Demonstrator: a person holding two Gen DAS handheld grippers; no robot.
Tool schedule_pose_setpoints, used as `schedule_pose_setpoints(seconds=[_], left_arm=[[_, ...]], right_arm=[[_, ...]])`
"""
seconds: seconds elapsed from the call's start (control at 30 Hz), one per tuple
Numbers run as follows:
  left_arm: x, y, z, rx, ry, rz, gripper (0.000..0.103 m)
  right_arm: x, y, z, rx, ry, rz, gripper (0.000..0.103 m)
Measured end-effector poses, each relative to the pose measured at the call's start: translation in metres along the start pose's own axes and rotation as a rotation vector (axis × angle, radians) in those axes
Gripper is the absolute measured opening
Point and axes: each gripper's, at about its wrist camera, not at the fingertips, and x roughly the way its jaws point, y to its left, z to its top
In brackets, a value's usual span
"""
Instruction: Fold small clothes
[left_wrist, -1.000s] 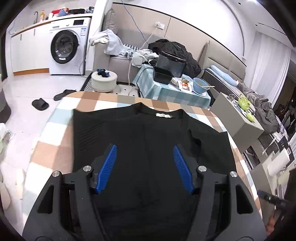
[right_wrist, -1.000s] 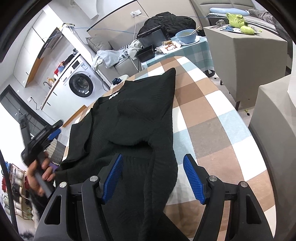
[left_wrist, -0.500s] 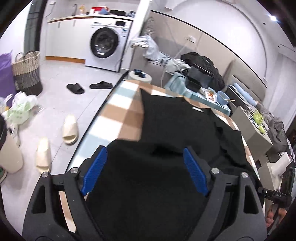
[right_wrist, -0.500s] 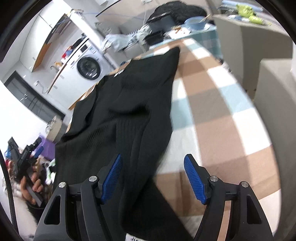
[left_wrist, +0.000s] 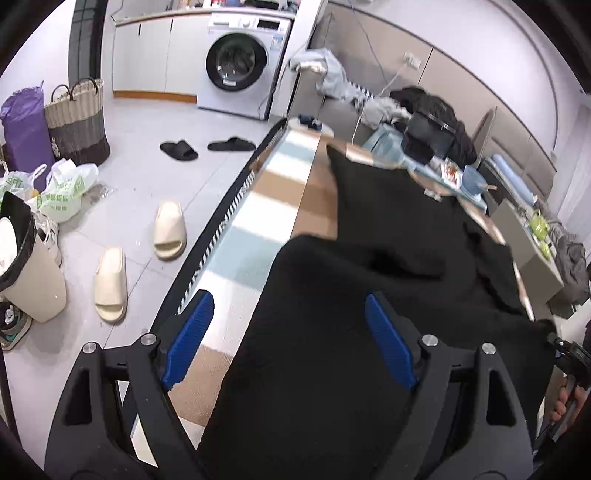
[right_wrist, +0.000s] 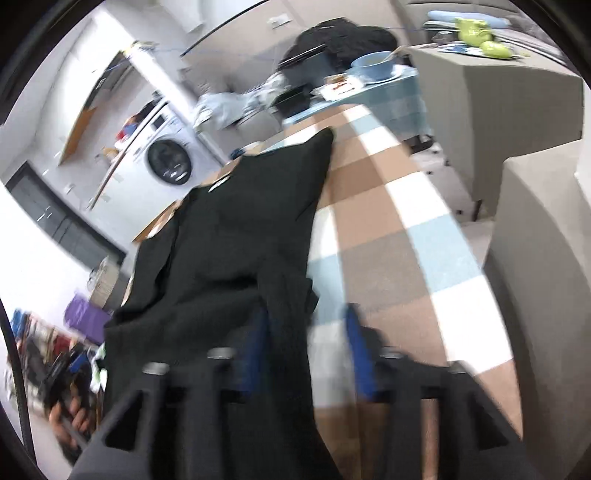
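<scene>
A black knit top (left_wrist: 399, 236) lies on the checked table (left_wrist: 273, 206), collar at the far end. Its near hem is lumped and runs under my left gripper (left_wrist: 291, 339), whose blue fingers (left_wrist: 188, 336) stand wide apart over the hem's left edge, holding nothing. In the right wrist view the top (right_wrist: 236, 236) lies left of the checked cloth (right_wrist: 399, 240). My right gripper (right_wrist: 306, 347) is blurred; its blue fingers (right_wrist: 255, 347) stand apart, narrower than before, around the hem's right edge.
The table's left edge (left_wrist: 221, 225) drops to a tiled floor with slippers (left_wrist: 110, 284), a bin (left_wrist: 26, 266) and bags. A grey cabinet (right_wrist: 498, 110) and a grey seat (right_wrist: 546, 258) stand right of the table. A cluttered side table (left_wrist: 454, 177) is beyond.
My left gripper has swung left toward the hem's left edge and the table edge. My right gripper's jaws have narrowed around the hem's right edge, the view blurring with motion.
</scene>
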Motion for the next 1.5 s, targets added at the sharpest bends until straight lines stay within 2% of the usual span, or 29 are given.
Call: schedule_pose_setpoints(seconds=[0.07,0.23,0.57,0.63,0.67,0.7,0.77,0.83,0.87,0.9,0.97,1.07,1.17,1.23,1.33,1.5], left_arm=[[0.012,0.002,-0.004,-0.001,0.037,0.005,0.082],[0.041,-0.011,-0.008,0.022,0.09,0.025,0.082],[0.088,-0.015,-0.003,0.017,0.174,0.033,0.08],[0.091,-0.017,-0.002,0.031,0.164,0.037,0.069],[0.093,-0.018,-0.001,0.036,0.16,0.037,0.052],[0.094,-0.019,0.0,0.034,0.157,0.021,0.027],[0.094,-0.019,0.002,0.017,0.148,-0.013,0.005],[0.083,-0.02,0.005,0.019,0.084,-0.023,0.005],[0.075,-0.022,0.006,0.025,0.053,-0.029,0.005],[0.068,-0.022,0.007,0.029,0.03,-0.034,0.004],[0.052,-0.024,0.011,0.033,-0.031,-0.05,0.004],[0.032,-0.027,0.013,0.032,-0.082,-0.082,0.004],[0.011,-0.03,0.012,0.035,-0.122,-0.104,0.004],[-0.003,-0.031,0.008,0.037,-0.137,-0.123,0.004],[-0.022,-0.033,-0.001,0.054,-0.143,-0.142,0.004],[-0.052,-0.035,-0.018,0.09,-0.129,-0.163,0.004]], right_arm=[[-0.001,0.002,-0.009,-0.042,0.021,0.057,0.055],[0.011,0.012,-0.03,-0.097,0.097,0.051,0.055],[0.007,0.013,-0.04,-0.093,0.099,0.066,0.055],[0.005,0.011,-0.041,-0.091,0.099,0.066,0.055],[0.004,0.012,-0.042,-0.096,0.095,0.064,0.055],[0.004,0.011,-0.042,-0.101,0.096,0.065,0.055],[0.005,0.012,-0.043,-0.107,0.099,0.062,0.05],[0.009,0.016,-0.044,-0.128,0.119,0.057,0.02],[0.01,0.018,-0.044,-0.144,0.123,0.056,0.015],[0.009,0.023,-0.044,-0.176,0.112,0.053,0.006],[0.004,0.028,-0.041,-0.212,0.068,0.056,0.005],[-0.008,0.022,-0.025,-0.161,-0.029,0.042,0.005],[-0.016,0.012,-0.015,-0.093,-0.074,0.105,0.005],[-0.024,0.012,-0.017,-0.105,-0.093,0.142,0.004],[-0.042,0.01,-0.027,-0.138,-0.128,0.242,0.004],[-0.069,-0.006,-0.045,-0.158,-0.147,0.29,0.004]])
